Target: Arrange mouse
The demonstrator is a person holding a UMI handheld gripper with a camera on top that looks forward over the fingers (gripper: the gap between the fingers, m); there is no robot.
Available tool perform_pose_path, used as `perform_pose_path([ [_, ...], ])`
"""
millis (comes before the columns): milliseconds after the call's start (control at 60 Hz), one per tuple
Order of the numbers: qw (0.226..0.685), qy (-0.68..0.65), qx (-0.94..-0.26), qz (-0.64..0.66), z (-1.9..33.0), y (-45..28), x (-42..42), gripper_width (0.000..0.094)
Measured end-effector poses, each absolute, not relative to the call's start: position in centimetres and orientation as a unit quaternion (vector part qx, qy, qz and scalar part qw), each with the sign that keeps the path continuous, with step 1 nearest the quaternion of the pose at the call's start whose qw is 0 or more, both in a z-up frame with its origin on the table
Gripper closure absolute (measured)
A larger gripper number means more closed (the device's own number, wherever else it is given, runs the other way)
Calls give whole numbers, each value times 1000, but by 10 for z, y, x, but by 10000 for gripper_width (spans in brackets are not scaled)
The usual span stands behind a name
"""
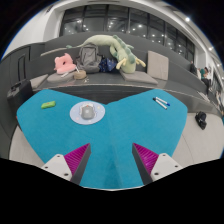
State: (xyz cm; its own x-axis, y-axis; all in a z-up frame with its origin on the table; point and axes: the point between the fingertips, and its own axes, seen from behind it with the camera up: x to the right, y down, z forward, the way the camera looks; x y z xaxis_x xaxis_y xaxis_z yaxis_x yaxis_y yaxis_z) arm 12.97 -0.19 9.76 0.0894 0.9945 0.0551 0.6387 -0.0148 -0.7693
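A grey computer mouse rests on a round white pad on the teal table, beyond my fingers and a little left of the gap between them. My gripper is open and empty, its pink-padded fingers spread wide over the bare teal surface near the table's front edge, well short of the mouse.
A small green object lies at the table's left. A blue-and-white pen-like object lies at the right. Beyond the table stand a sofa with a pink plush toy, a green plush toy and a grey backpack.
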Motion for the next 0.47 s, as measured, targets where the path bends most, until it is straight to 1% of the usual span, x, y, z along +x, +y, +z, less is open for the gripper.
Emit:
perform_pose_path([
  [133, 315, -613, -673, 269, 90, 2, 153, 84],
  [467, 334, -624, -657, 260, 96, 22, 165, 86],
])
